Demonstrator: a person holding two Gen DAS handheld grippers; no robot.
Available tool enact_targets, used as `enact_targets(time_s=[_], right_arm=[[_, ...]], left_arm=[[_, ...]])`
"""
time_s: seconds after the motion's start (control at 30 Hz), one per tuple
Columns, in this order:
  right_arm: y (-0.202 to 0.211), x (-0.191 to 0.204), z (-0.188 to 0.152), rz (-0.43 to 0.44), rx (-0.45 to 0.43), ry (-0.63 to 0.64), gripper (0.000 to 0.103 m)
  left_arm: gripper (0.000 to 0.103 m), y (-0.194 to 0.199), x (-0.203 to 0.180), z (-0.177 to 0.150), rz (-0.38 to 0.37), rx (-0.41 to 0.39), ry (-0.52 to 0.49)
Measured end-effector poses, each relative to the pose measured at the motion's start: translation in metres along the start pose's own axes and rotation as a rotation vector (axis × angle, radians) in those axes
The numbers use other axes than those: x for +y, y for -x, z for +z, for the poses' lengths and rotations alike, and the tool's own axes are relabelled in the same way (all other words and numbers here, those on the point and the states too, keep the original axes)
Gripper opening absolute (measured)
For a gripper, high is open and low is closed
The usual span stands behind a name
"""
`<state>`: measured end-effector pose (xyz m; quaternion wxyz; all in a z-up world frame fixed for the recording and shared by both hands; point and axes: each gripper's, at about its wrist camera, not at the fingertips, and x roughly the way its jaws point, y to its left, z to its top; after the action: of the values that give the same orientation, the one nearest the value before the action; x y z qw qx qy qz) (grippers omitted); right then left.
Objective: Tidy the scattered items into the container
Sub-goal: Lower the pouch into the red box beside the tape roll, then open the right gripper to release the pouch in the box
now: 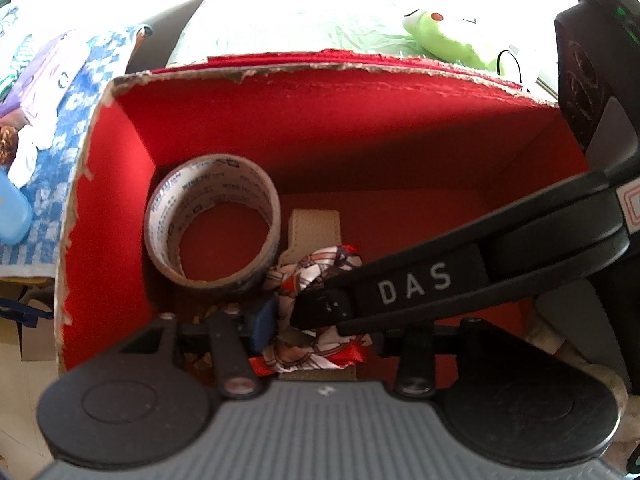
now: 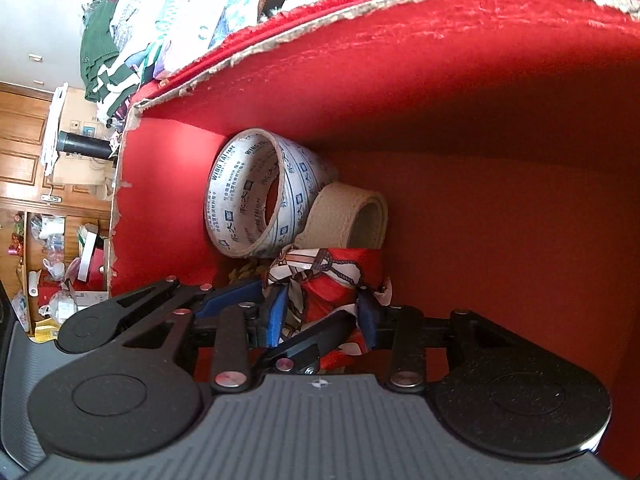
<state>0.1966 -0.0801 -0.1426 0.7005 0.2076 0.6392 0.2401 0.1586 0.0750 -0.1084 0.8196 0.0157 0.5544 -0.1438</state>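
Scarf (image 1: 316, 276), red and white with a rope print, lies bunched on the floor of my red box (image 1: 120, 200), low in the middle of the left view. A tape roll (image 1: 214, 224) stands just to its upper left, and a tan strap (image 1: 314, 228) pokes out behind both. My left tongs (image 1: 312, 332) sit at the bottom with the scarf between the blue pads, but I cannot tell if they pinch it, because my right tongs (image 1: 320, 312) reach across from the right side onto the cloth. A green soft toy (image 1: 448, 40) lies past the box's top edge. In the right view, the scarf (image 2: 336, 276) sits in the middle between my right tongs' (image 2: 326, 316) blue pads (image 2: 278, 316), which look a bit loose around it. The tape roll (image 2: 256, 200) leans at the upper left, touching the rolled tan strap (image 2: 344, 220). The box wall (image 2: 480, 80) fills the top right.
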Motion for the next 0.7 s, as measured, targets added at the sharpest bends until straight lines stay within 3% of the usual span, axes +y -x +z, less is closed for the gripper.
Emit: enact_targets(time_s=[0.1, 0.17, 0.47, 0.7], right_arm=[[0.000, 0.000, 0.000, 0.007, 0.001, -0.010, 0.043], [-0.001, -0.001, 0.001, 0.025, -0.002, -0.018, 0.044], [0.002, -0.001, 0.002, 0.053, -0.057, -0.022, 0.044], [-0.007, 0.008, 0.006, 0.071, -0.031, 0.029, 0.054]], left_arm=[[0.056, 0.000, 0.000, 0.002, 0.010, 0.010, 0.003], [0.069, 0.003, -0.002, 0.002, 0.026, -0.002, -0.008], [0.071, 0.021, -0.006, 0.001, 0.100, -0.055, -0.026], [0.072, 0.035, -0.002, -0.001, 0.086, -0.086, -0.006]])
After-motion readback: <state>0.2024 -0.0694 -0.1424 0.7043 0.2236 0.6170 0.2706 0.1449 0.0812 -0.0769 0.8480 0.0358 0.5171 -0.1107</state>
